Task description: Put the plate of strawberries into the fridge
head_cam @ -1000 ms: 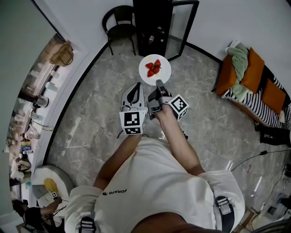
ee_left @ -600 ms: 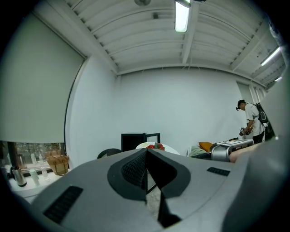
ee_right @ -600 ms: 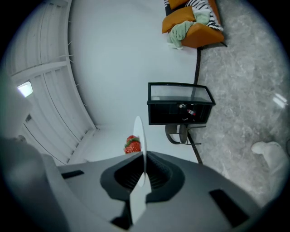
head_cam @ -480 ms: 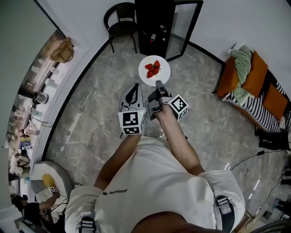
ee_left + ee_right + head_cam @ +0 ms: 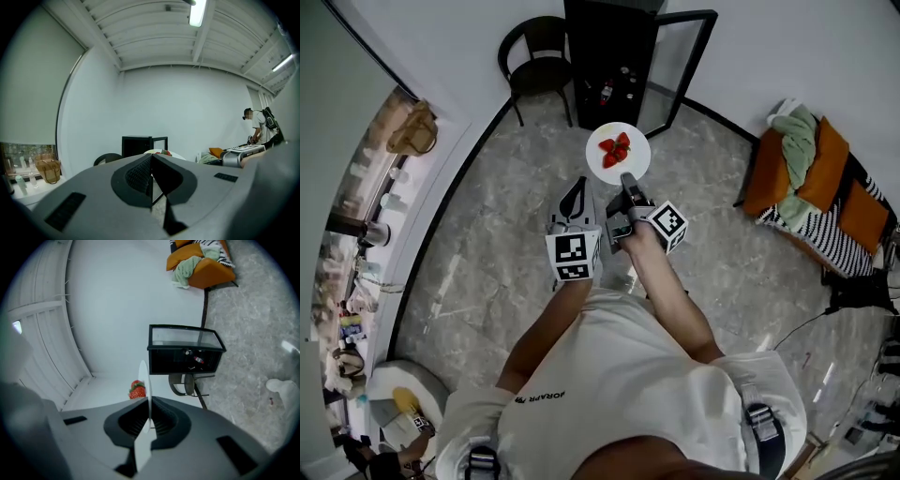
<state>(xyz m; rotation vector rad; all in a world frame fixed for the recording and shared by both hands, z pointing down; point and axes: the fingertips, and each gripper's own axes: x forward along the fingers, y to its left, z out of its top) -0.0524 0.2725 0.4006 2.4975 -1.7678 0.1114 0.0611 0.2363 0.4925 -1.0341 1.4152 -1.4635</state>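
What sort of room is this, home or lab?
Likely a staged test room, not a real home: bare white walls, a small black fridge with its glass door open, a black chair, and an orange-cushioned couch.

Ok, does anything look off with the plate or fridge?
Nothing stands out. The round white plate is clamped by its rim in the right gripper, red strawberries together on it, none spilled; the glass door of the black fridge stands open.

Grey stone floor [image 5: 487,244] with chair [image 5: 536,73], fridge [image 5: 605,42], couch [image 5: 814,164]
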